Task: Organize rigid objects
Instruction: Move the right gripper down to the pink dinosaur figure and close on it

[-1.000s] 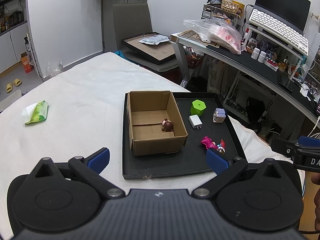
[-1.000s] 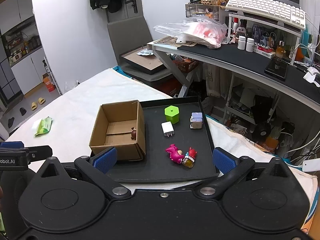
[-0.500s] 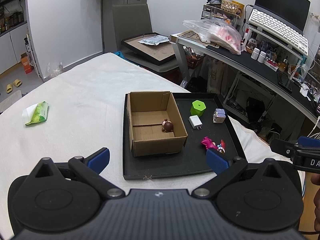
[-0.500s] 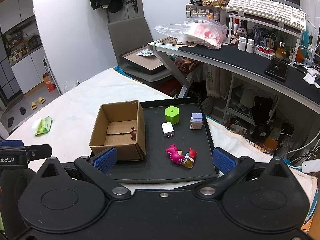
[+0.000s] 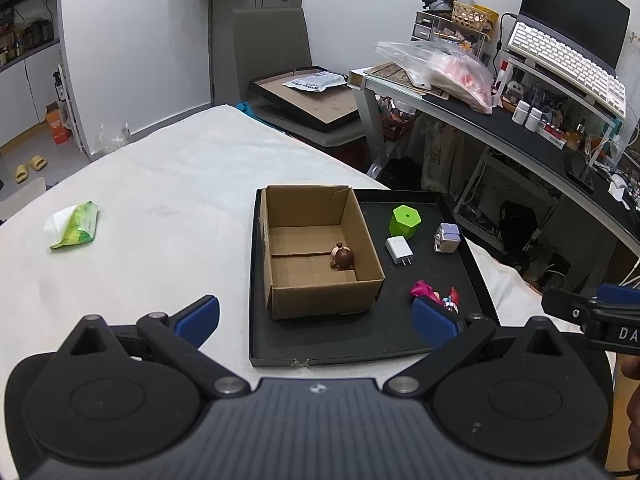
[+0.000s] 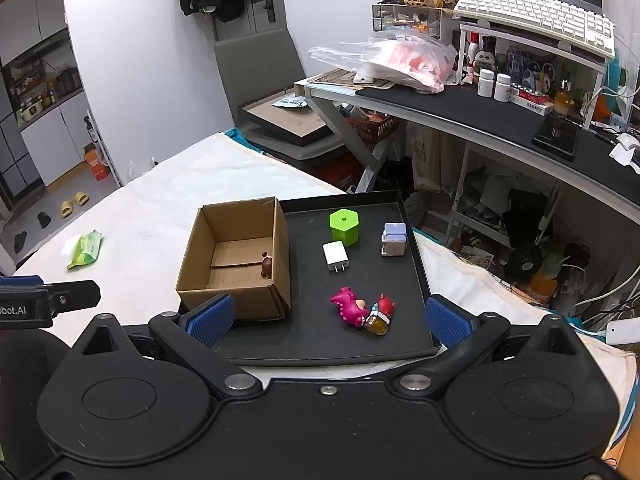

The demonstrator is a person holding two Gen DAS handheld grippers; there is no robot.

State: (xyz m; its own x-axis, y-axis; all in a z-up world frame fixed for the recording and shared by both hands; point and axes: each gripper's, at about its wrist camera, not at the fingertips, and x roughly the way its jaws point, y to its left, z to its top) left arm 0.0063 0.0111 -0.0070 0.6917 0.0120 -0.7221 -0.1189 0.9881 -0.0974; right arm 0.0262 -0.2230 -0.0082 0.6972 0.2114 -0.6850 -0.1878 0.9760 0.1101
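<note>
A black tray (image 6: pixel 416 258) lies on a counter covered with a white cloth (image 5: pixel 168 184). An open cardboard box (image 6: pixel 236 258) stands in the left part of the tray, its far and left walls close against the tray's rim. Inside the box, a small brown figurine (image 5: pixel 342 256) rests on the floor near the right wall; nothing else shows in it.

The rest of the tray floor carries loose items, all apart from the box. A green hexagonal block (image 6: pixel 344 226) stands upright toward the far edge. Just in front of it a white plug adapter (image 6: pixel 335 255) lies flat, prongs pointing toward the camera. To the right, near the tray's right wall, sits a small lavender and grey cube toy (image 6: pixel 394 239). Nearer the front, a pink dinosaur toy (image 6: pixel 349 307) lies on its side, touching a small red figure (image 6: pixel 386 304) and a little amber bottle (image 6: pixel 377 323).

Off the tray, well to the left on the cloth, lies a green and white packet (image 5: pixel 74 229).

The left claw (image 5: pixel 316 322) hovers before the tray's near edge, fingers spread wide and holding nothing. The right claw (image 6: pixel 328 318) hovers over the tray's front, likewise spread wide and empty, with the pink dinosaur toy between its blue pads (image 6: pixel 210 318)
</note>
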